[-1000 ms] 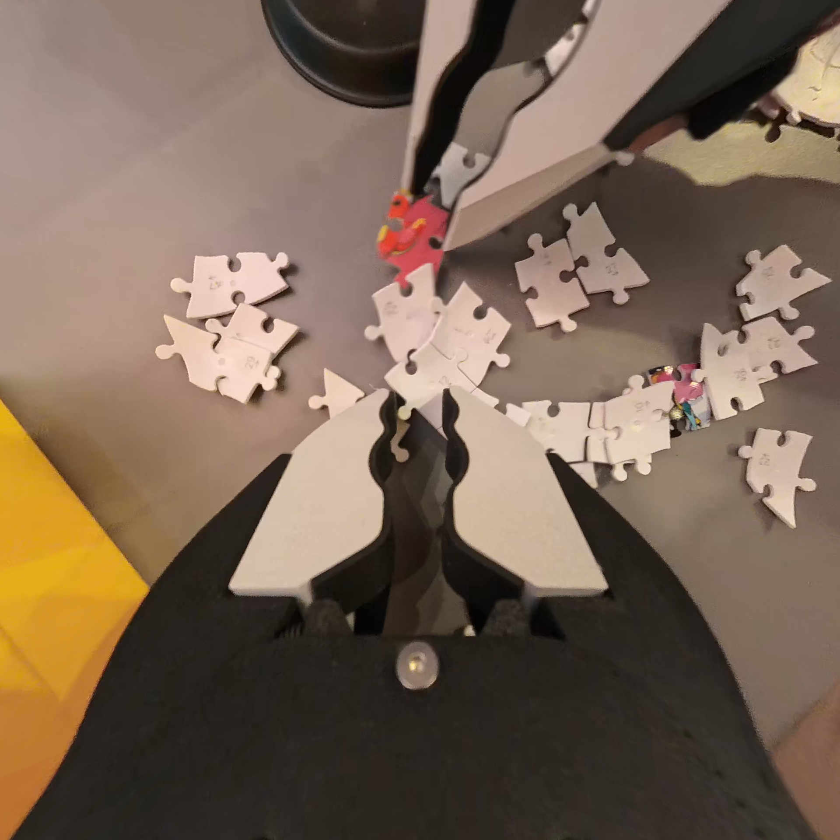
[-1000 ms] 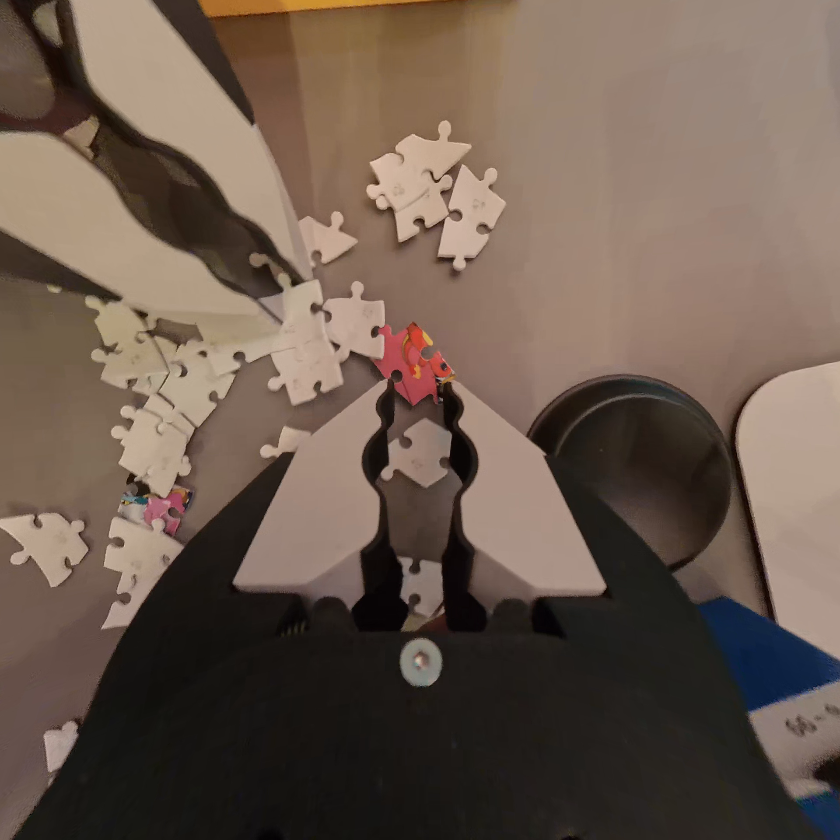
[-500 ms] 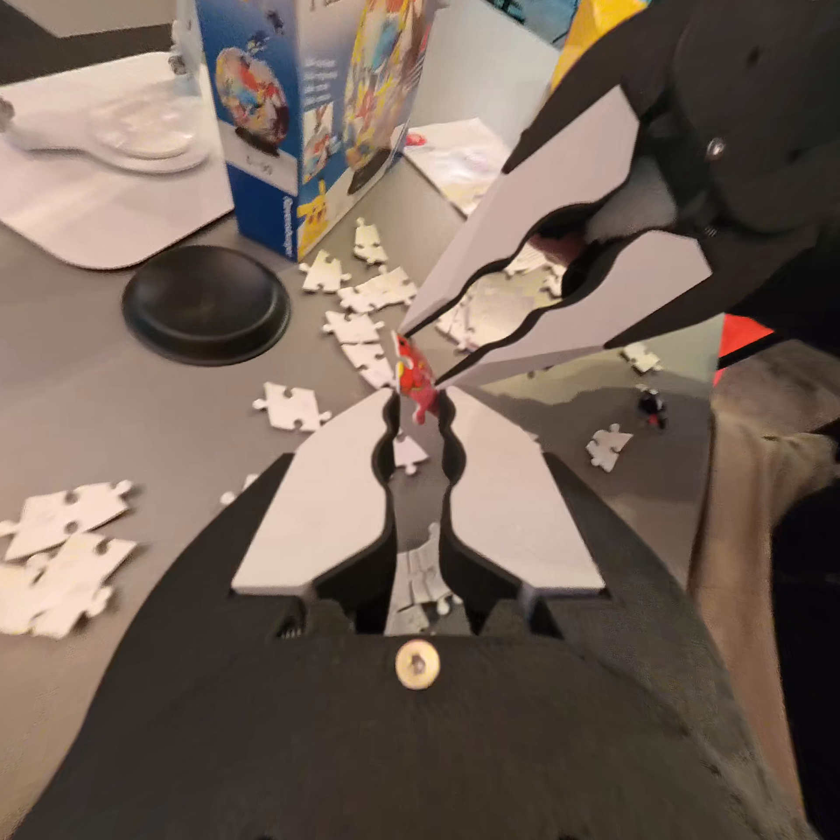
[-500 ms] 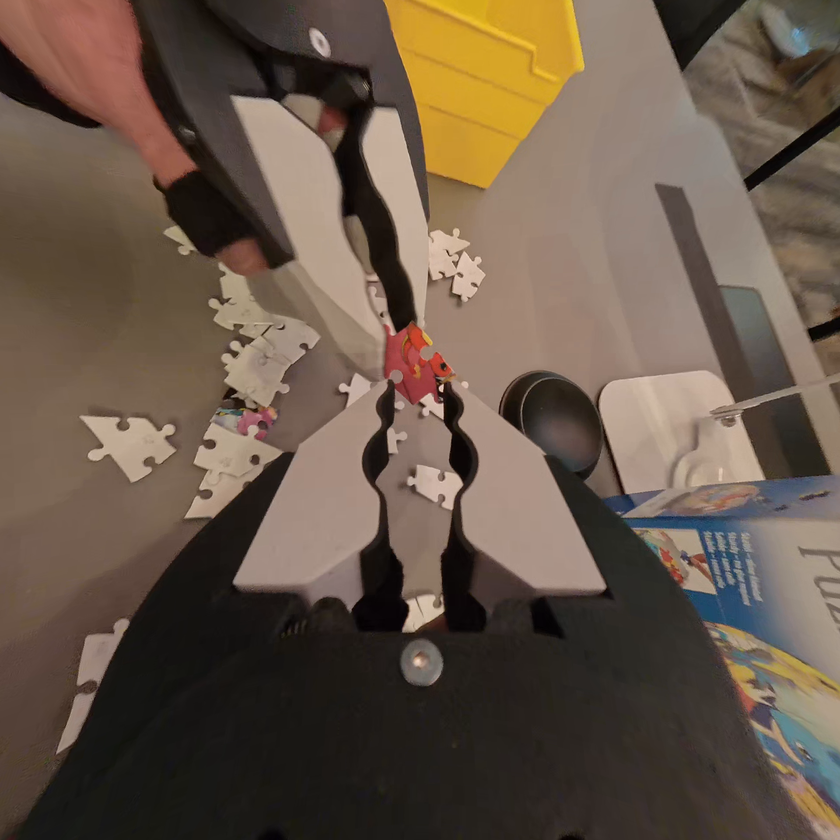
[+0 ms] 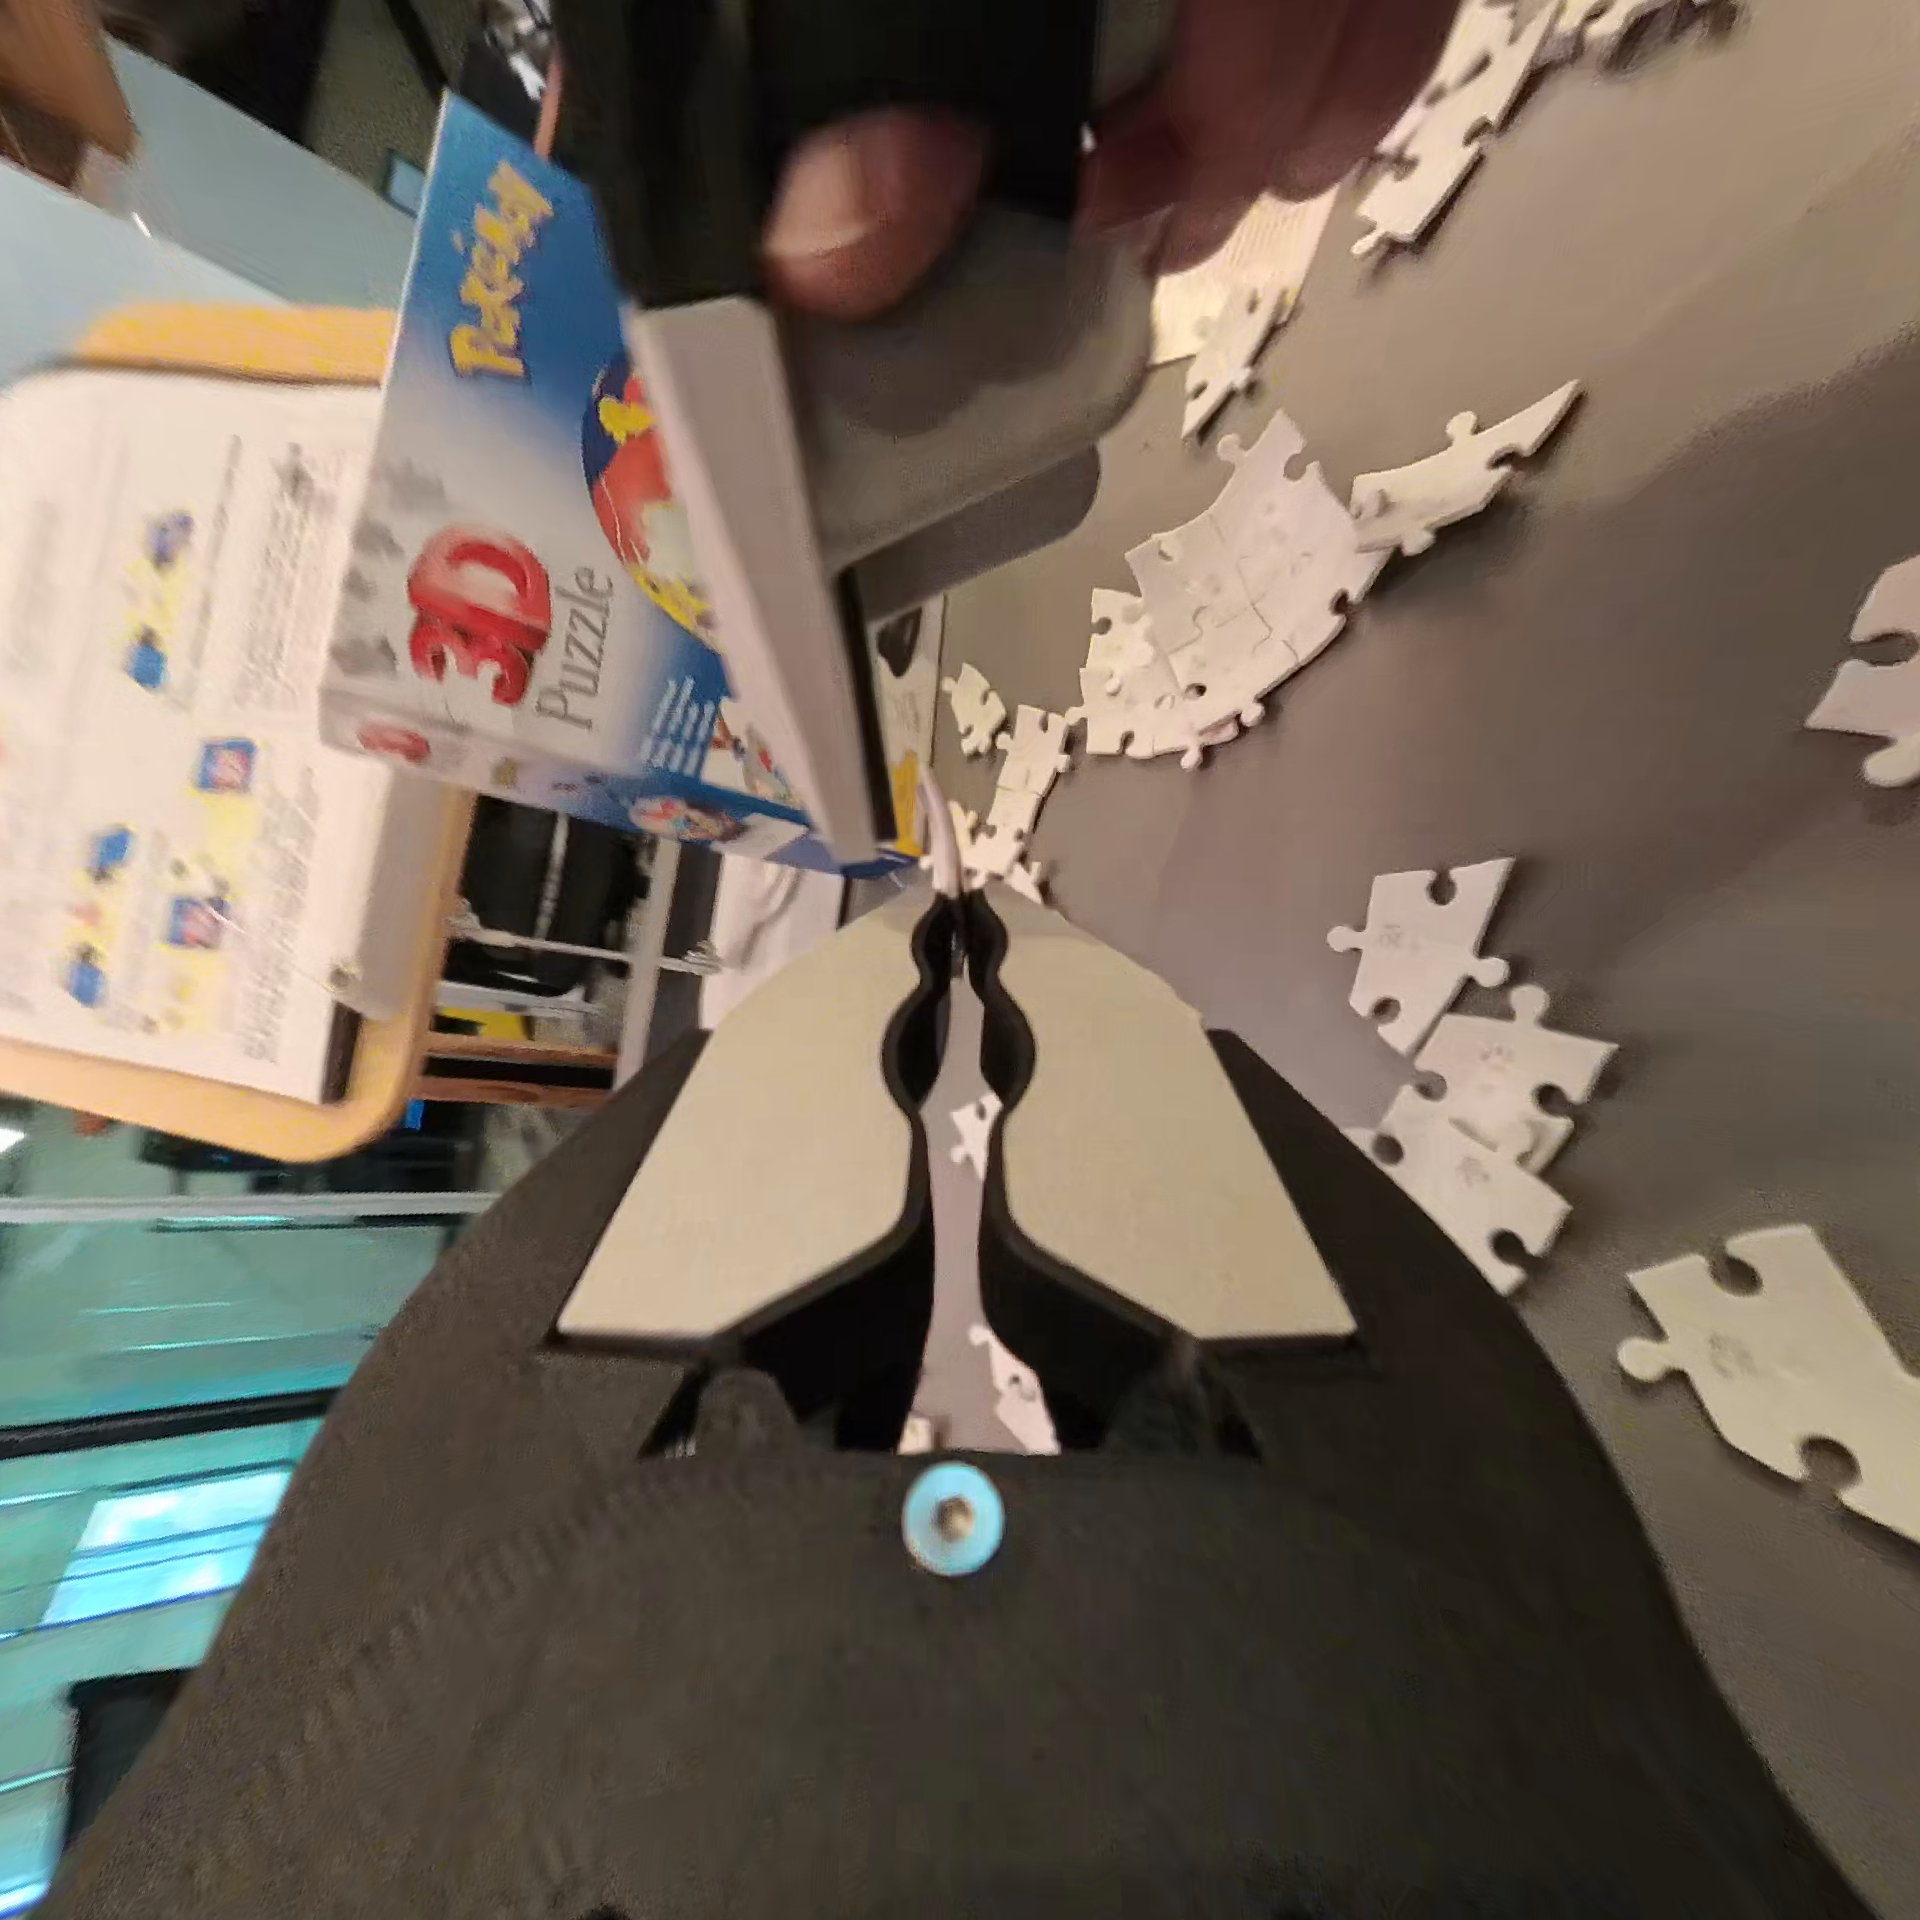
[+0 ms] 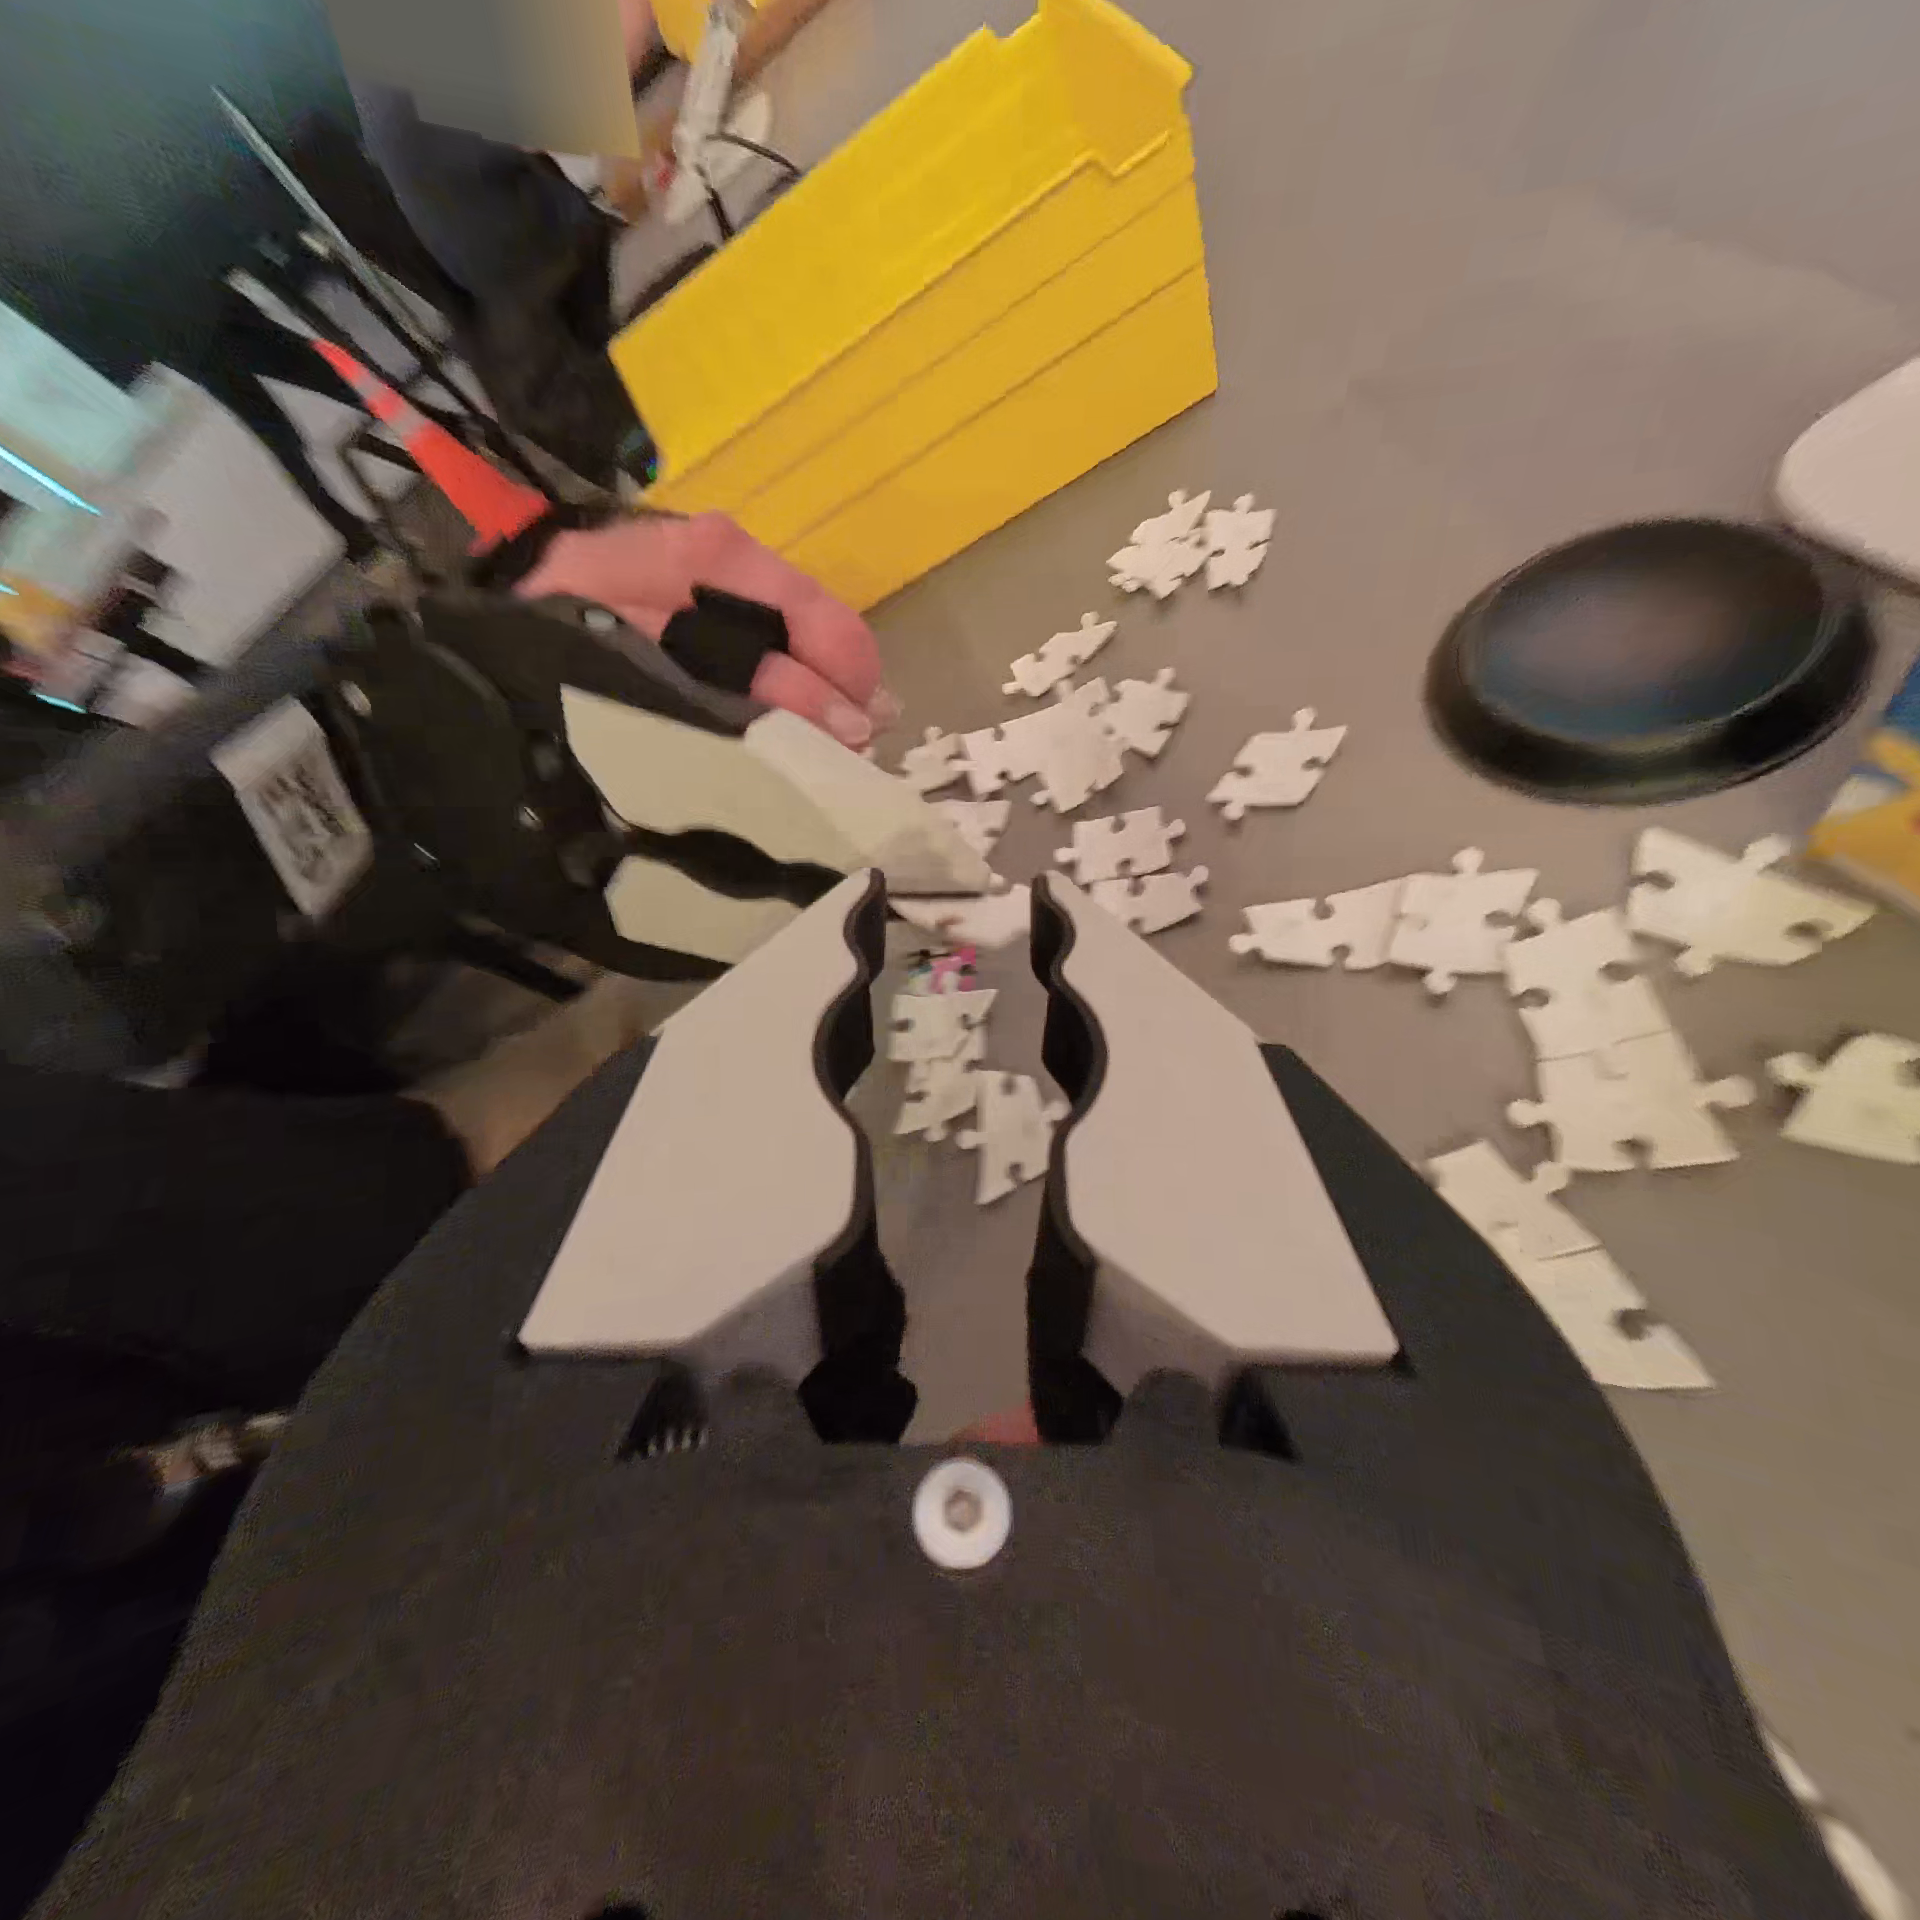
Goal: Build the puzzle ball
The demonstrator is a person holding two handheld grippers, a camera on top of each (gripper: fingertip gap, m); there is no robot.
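My left gripper (image 5: 956, 906) is shut on a puzzle piece (image 5: 938, 836). The piece stands edge-on at its tips as a thin pale sliver. In the right wrist view the left gripper (image 6: 925, 883) reaches in from the left, and the piece (image 6: 961, 916) shows its white back at its tips. My right gripper (image 6: 956, 899) is open. Its fingertips stand on either side of that piece without pressing on it. One grey finger (image 5: 758, 582) of the right gripper crosses the left wrist view just beyond my left tips. Several loose white pieces (image 6: 1070, 743) lie on the grey table (image 6: 1455, 312).
A joined chain of pieces (image 6: 1392, 920) lies at the right and a pink printed piece (image 6: 951, 971) lies below my right jaws. A black round base (image 6: 1642, 660) and a yellow bin (image 6: 935, 343) stand farther back. The puzzle box (image 5: 520, 582) is beyond the left gripper. Both grippers' tips are close together, under 4 cm apart.
Both grippers rose from the table. The right gripper held the red piece; the left jaws closed on it and the right jaws opened. The left gripper has rolled onto its side.
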